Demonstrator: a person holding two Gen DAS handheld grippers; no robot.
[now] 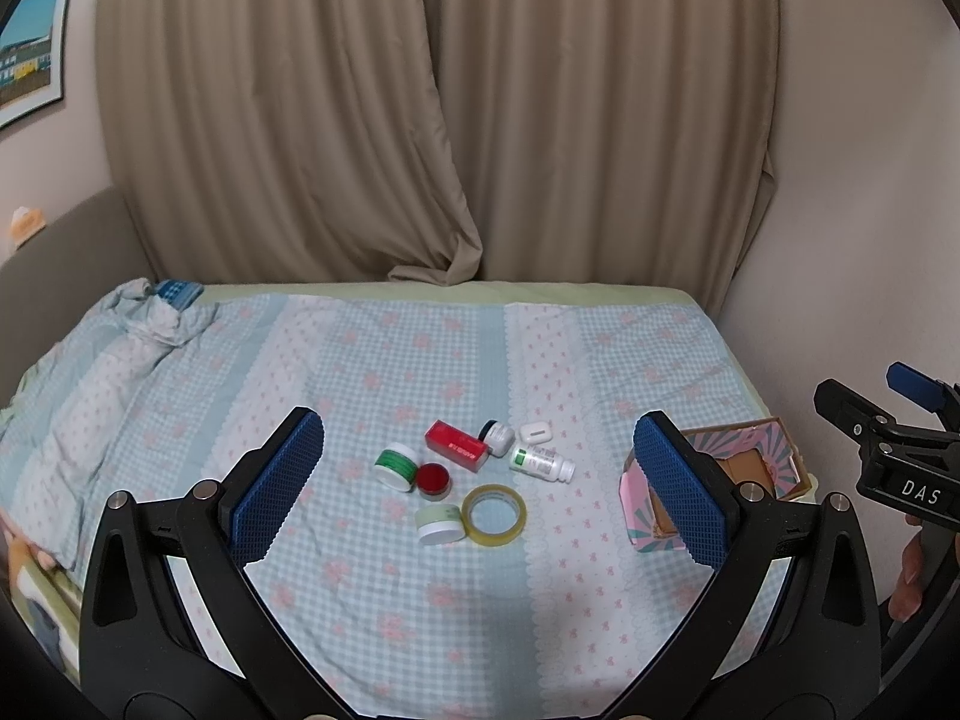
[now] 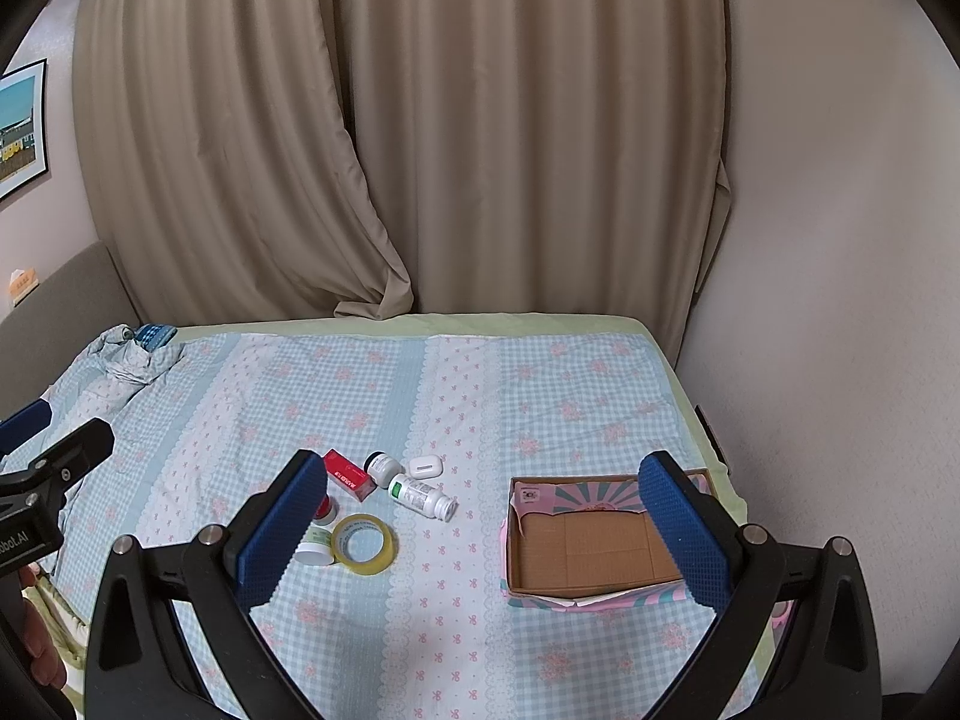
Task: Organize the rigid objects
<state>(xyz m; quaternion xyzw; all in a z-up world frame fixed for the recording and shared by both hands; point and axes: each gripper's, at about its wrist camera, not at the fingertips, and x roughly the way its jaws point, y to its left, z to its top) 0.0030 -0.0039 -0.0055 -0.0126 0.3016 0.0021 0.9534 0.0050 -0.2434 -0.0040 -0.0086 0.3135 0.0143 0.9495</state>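
Only left view shows green-lidded jar, box interior apparently bare.

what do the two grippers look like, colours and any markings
Both grippers, left and right, have glossy black plastic frames with silver bolts and two fingers faced with blue textured pads. Seen from the side, the right one carries white lettering reading DAS, the left one lettering ending "bot.AI". Bare fingers show behind each; no cables or sleeves are visible.
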